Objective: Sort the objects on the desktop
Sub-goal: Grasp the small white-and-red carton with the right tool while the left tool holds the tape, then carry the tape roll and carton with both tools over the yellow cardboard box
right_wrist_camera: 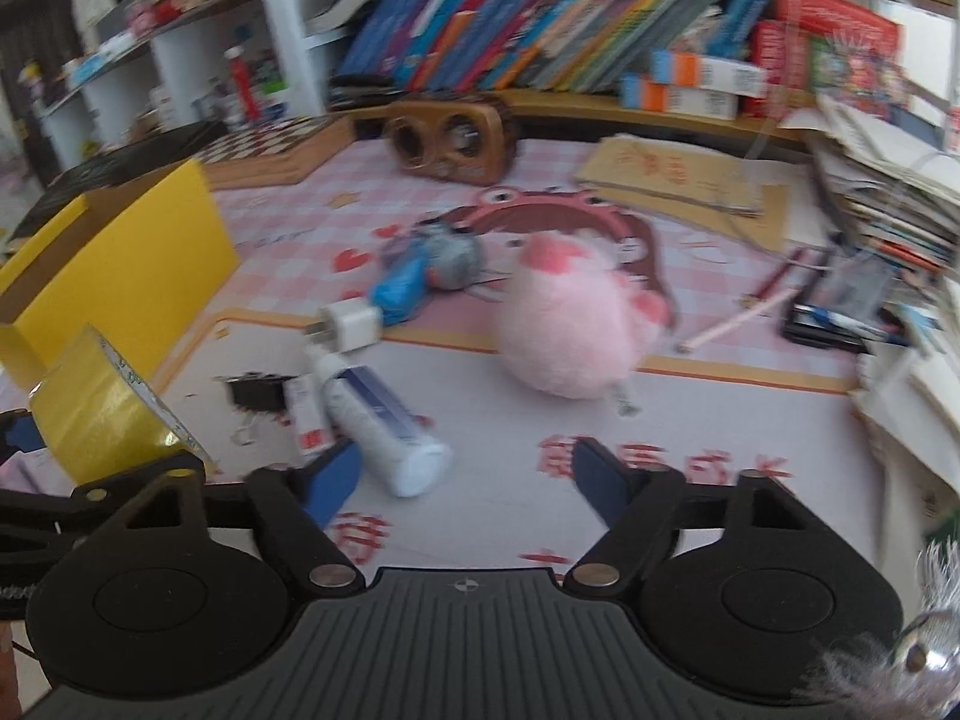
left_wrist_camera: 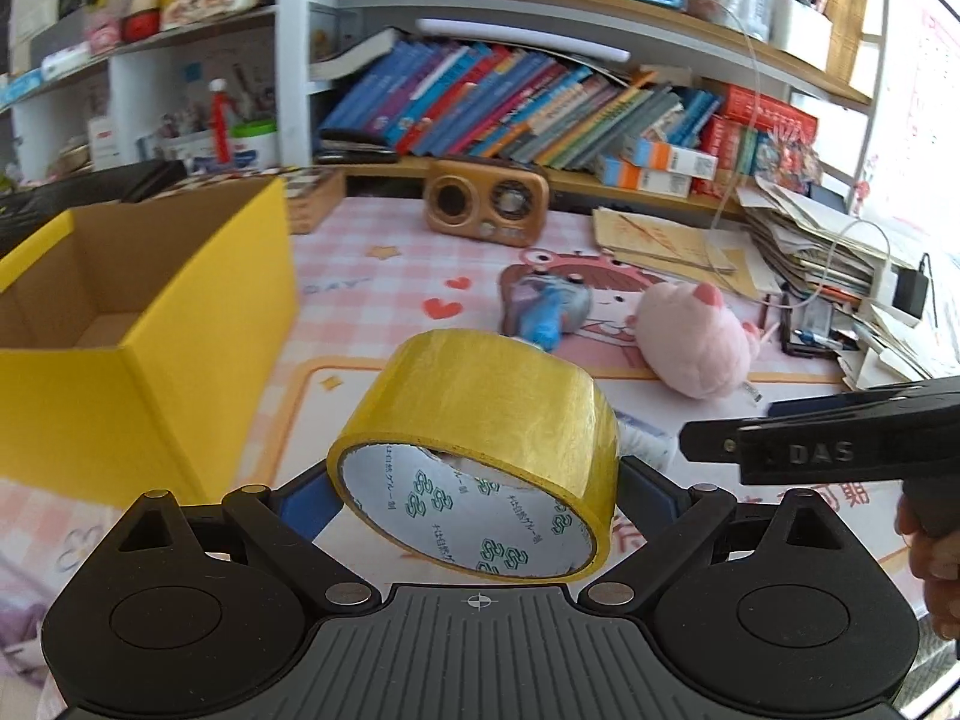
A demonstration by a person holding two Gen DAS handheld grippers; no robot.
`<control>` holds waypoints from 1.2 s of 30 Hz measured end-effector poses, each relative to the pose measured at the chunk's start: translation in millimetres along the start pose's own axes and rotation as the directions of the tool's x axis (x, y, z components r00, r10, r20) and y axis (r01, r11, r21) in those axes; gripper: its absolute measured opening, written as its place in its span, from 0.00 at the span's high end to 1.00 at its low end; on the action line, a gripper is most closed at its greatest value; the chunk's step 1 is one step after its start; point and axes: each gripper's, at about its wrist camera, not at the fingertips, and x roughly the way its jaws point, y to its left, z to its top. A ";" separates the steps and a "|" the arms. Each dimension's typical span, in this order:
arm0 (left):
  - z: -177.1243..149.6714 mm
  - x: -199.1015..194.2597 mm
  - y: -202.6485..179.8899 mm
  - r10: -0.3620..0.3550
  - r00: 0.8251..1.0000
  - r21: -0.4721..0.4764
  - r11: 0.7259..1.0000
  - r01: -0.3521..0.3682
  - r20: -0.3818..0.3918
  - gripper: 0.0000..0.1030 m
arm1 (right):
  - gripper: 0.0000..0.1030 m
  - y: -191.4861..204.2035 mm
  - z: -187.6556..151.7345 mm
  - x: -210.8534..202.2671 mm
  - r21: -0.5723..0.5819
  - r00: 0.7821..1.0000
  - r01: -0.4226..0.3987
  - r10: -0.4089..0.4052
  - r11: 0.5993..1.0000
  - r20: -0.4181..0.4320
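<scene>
Presently, from the left wrist, the left gripper [left_wrist_camera: 474, 495] holds a yellow tape roll [left_wrist_camera: 480, 456] between its blue pads, jaws wide across the roll, which is lifted above the pink desk mat [left_wrist_camera: 372, 282]. An open yellow box [left_wrist_camera: 150, 324] stands to the left; a pink plush toy [left_wrist_camera: 696, 342] lies beyond, to the right. The other gripper's black body enters at the right edge.

From the right wrist, blurred: the right gripper [right_wrist_camera: 468, 480] has its jaws partly apart with nothing between them. A white tube [right_wrist_camera: 378, 414] lies on the mat just ahead of its left finger. The tape roll [right_wrist_camera: 102, 414] shows at the left, beside the box [right_wrist_camera: 126, 264]. The plush [right_wrist_camera: 576, 324] sits ahead.
</scene>
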 end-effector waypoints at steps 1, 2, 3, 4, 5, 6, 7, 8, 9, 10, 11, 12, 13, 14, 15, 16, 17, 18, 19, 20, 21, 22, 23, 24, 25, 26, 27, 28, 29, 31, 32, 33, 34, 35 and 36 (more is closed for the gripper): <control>-1.7 -3.9 3.4 0.006 1.000 -0.009 1.000 -0.006 -0.002 0.06 | 0.46 4.9 0.8 2.6 -0.017 1.000 -0.016 0.016 1.000 -0.004; -3.1 -7.6 6.5 0.014 1.000 -0.018 1.000 -0.014 -0.003 0.06 | 0.49 9.5 1.8 5.0 -0.035 0.999 -0.036 0.035 0.999 -0.009; -4.6 -11.2 9.4 0.023 1.000 -0.026 0.999 -0.023 -0.005 0.06 | 0.53 13.9 2.9 7.2 -0.050 0.998 -0.056 0.056 0.997 -0.013; -6.3 -14.9 12.5 0.032 0.999 -0.033 0.999 -0.032 -0.006 0.06 | 0.57 17.9 3.8 9.3 -0.063 0.997 -0.081 0.080 0.995 -0.018; -8.2 -18.4 15.2 0.040 0.999 -0.040 0.998 -0.040 -0.006 0.06 | 0.59 22.0 4.8 11.9 -0.076 0.994 -0.107 0.106 0.991 -0.025; -9.9 -21.8 17.9 0.049 0.999 -0.047 0.998 -0.050 -0.007 0.06 | 0.63 26.4 5.7 14.8 -0.090 0.991 -0.131 0.128 0.987 -0.034; -12.0 -24.4 20.0 0.058 0.998 -0.053 0.997 -0.058 -0.008 0.06 | 0.65 30.7 6.5 18.1 -0.104 0.988 -0.149 0.145 0.983 -0.045; -13.6 -26.7 22.1 0.065 0.998 -0.059 0.996 -0.065 -0.010 0.06 | 0.66 35.0 7.1 21.7 -0.117 0.986 -0.162 0.157 0.980 -0.055; -14.8 -28.9 23.7 0.073 0.997 -0.064 0.995 -0.073 -0.011 0.06 | 0.68 39.1 7.6 25.6 -0.132 0.985 -0.169 0.161 0.977 -0.067; -15.7 -31.3 25.6 0.081 0.997 -0.068 0.994 -0.081 -0.011 0.06 | 0.69 42.7 8.1 30.0 -0.146 0.983 -0.173 0.163 0.974 -0.079; -16.7 -33.4 27.5 0.087 0.996 -0.071 0.994 -0.087 -0.008 0.06 | 0.70 46.2 8.5 34.7 -0.161 0.983 -0.175 0.162 0.971 -0.092; -17.3 -35.7 29.0 0.093 0.996 -0.074 0.993 -0.093 -0.006 0.06 | 0.72 49.4 8.6 39.7 -0.178 0.983 -0.171 0.155 0.969 -0.103; -18.1 -37.8 30.7 0.100 0.995 -0.078 0.992 -0.100 -0.005 0.06 | 0.72 52.3 8.8 44.3 -0.194 0.983 -0.164 0.145 0.967 -0.112; -19.0 -39.9 32.1 0.105 0.994 -0.083 0.991 -0.105 -0.004 0.06 | 0.72 54.8 8.6 48.3 -0.209 0.984 -0.157 0.134 0.965 -0.120; -19.7 -41.9 33.8 0.111 0.994 -0.088 0.990 -0.111 -0.003 0.06 | 0.72 56.4 8.4 52.1 -0.222 0.984 -0.153 0.128 0.963 -0.126; -20.3 -43.4 34.8 0.116 0.993 -0.092 0.989 -0.116 -0.003 0.06 | 0.72 57.5 8.4 55.8 -0.235 0.984 -0.152 0.123 0.960 -0.132; -21.2 -44.9 36.6 0.120 0.993 -0.096 0.988 -0.120 -0.002 0.06 | 0.72 59.0 7.6 58.5 -0.248 0.984 -0.149 0.118 0.957 -0.135; -22.0 -46.5 38.0 0.125 0.992 -0.101 0.987 -0.125 -0.003 0.06 | 0.72 60.8 7.4 61.0 -0.259 0.984 -0.147 0.115 0.955 -0.136; -22.7 -47.8 39.2 0.130 0.992 -0.105 0.986 -0.129 -0.003 0.06 | 0.73 61.6 7.5 63.7 -0.269 0.984 -0.147 0.113 0.952 -0.139; -22.6 -48.4 39.9 0.133 0.991 -0.108 0.985 -0.133 -0.004 0.06 | 0.73 62.6 7.8 66.6 -0.277 0.984 -0.146 0.110 0.950 -0.141; -23.3 -49.3 41.2 0.137 0.991 -0.111 0.984 -0.137 -0.004 0.06 | 0.73 63.3 8.2 68.9 -0.281 0.984 -0.145 0.108 0.949 -0.141; -23.8 -50.1 42.2 0.140 0.990 -0.115 0.983 -0.140 -0.005 0.06 | 0.74 64.0 8.5 70.5 -0.285 0.984 -0.143 0.106 0.948 -0.141; -24.3 -50.7 43.1 0.143 0.990 -0.117 0.983 -0.143 -0.005 0.06 | 0.75 65.2 9.1 71.7 -0.287 0.985 -0.141 0.104 0.947 -0.139; -25.3 -51.9 43.9 0.145 0.989 -0.119 0.982 -0.144 -0.006 0.06 | 0.76 65.5 9.3 72.6 -0.289 0.985 -0.138 0.102 0.947 -0.138; -25.7 -52.3 44.6 0.145 0.989 -0.122 0.982 -0.145 -0.008 0.06 | 0.80 65.8 9.4 74.2 -0.292 0.986 -0.132 0.095 0.947 -0.137; -26.6 -53.1 45.4 0.146 0.989 -0.124 0.982 -0.146 -0.008 0.06 | 0.81 65.7 9.3 74.8 -0.294 0.987 -0.127 0.090 0.947 -0.134; -26.6 -53.5 46.3 0.145 0.989 -0.126 0.981 -0.145 -0.009 0.06 | 0.87 65.5 9.2 74.8 -0.297 0.988 -0.122 0.086 0.947 -0.130; -26.3 -54.1 46.8 0.145 0.989 -0.127 0.981 -0.145 -0.008 0.06 | 0.87 65.2 9.6 75.0 -0.295 0.988 -0.121 0.086 0.948 -0.130; -25.9 -54.5 47.0 0.144 0.990 -0.127 0.981 -0.144 -0.007 0.06 | 0.87 65.1 9.8 74.5 -0.291 0.988 -0.119 0.083 0.949 -0.131; -25.1 -55.9 47.2 0.142 0.990 -0.123 0.982 -0.141 -0.004 0.06 | 0.87 64.0 9.8 71.0 -0.278 0.988 -0.121 0.089 0.953 -0.126; -24.5 -56.4 47.4 0.140 0.990 -0.122 0.983 -0.139 -0.002 0.06 | 0.87 63.5 9.9 68.1 -0.271 0.988 -0.124 0.094 0.955 -0.121; -24.3 -57.0 47.4 0.139 0.990 -0.122 0.983 -0.138 -0.001 0.06 | 0.87 63.1 10.1 64.6 -0.262 0.988 -0.127 0.100 0.957 -0.115; -24.2 -57.4 47.7 0.137 0.991 -0.123 0.983 -0.136 0.000 0.06 | 0.87 62.7 10.3 60.8 -0.252 0.988 -0.132 0.107 0.959 -0.108; -24.3 -57.6 47.9 0.135 0.991 -0.122 0.984 -0.134 0.000 0.06 | 0.87 62.8 10.7 56.7 -0.241 0.988 -0.135 0.113 0.961 -0.102; -24.5 -57.9 48.2 0.133 0.991 -0.121 0.984 -0.132 0.002 0.06 | 0.87 62.5 11.2 52.8 -0.229 0.988 -0.137 0.117 0.964 -0.098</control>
